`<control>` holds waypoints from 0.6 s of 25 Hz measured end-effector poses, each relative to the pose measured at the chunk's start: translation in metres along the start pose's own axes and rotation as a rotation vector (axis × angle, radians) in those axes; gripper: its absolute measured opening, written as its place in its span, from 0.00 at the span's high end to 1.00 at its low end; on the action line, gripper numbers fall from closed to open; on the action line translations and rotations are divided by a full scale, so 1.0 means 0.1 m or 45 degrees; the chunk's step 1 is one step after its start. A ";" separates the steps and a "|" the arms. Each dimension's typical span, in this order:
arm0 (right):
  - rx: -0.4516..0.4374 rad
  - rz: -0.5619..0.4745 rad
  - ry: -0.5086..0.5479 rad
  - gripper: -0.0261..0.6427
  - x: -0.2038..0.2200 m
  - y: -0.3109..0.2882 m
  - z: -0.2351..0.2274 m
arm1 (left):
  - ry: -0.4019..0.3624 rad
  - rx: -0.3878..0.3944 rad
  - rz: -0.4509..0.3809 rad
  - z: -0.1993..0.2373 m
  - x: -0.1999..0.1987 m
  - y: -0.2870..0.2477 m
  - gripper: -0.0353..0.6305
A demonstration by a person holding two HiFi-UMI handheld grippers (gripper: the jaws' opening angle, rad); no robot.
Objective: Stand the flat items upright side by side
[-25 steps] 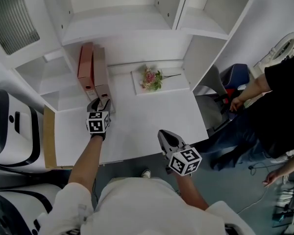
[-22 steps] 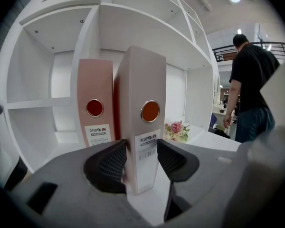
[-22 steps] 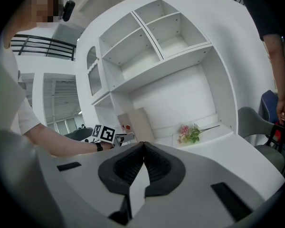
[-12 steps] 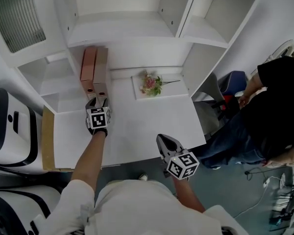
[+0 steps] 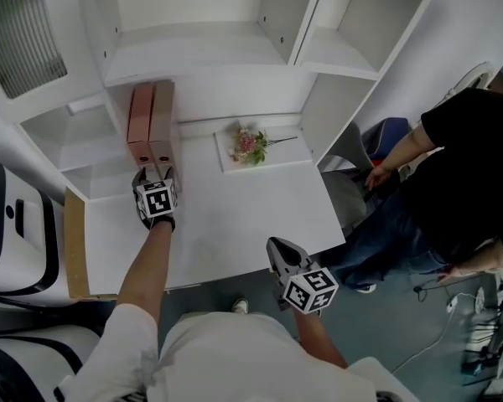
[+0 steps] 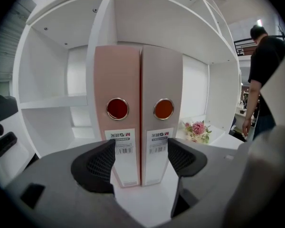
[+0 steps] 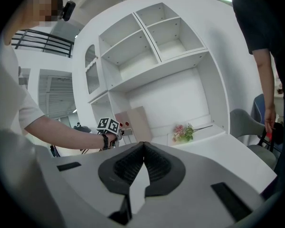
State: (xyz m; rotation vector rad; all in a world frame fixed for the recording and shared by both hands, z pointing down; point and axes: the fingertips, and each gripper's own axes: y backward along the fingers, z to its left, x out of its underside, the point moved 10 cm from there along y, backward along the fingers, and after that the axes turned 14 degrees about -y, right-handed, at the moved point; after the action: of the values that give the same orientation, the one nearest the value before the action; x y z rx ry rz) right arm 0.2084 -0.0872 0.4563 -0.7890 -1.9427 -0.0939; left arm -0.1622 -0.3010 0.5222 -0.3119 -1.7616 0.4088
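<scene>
Pink binders [image 6: 161, 80] likely stiff, light: take by the spines. Left gripper [image 6: 141, 158] has just opened, released, spines just ahead; right gripper [image 7: 143, 148] clenched, empty.

Left arm [image 5: 144, 262] stretched forward, left gripper [image 5: 153, 174] tilted slightly down. Its jaws have just been opening: pads apart at the binders [image 6: 161, 80], not pressing. Right gripper [image 5: 278, 248] near the body, jaws together.

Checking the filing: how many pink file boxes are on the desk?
2, upright and touching at the desk's back left: the left file box and the right file box. None seems hidden.
</scene>
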 end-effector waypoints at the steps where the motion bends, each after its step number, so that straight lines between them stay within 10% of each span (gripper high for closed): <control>1: 0.008 0.003 -0.004 0.96 0.02 0.02 0.00 | -0.003 -0.008 0.003 -0.01 0.01 -0.01 0.42; 15: 0.061 0.048 -0.008 0.96 0.24 0.27 0.12 | 0.119 0.008 0.001 0.08 -0.03 0.08 0.52</control>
State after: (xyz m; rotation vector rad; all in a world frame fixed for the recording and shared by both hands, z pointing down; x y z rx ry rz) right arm 0.2071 -0.0500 0.4630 -0.7948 -1.9285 -0.0219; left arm -0.1692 -0.2958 0.5141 -0.3222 -1.6687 0.3943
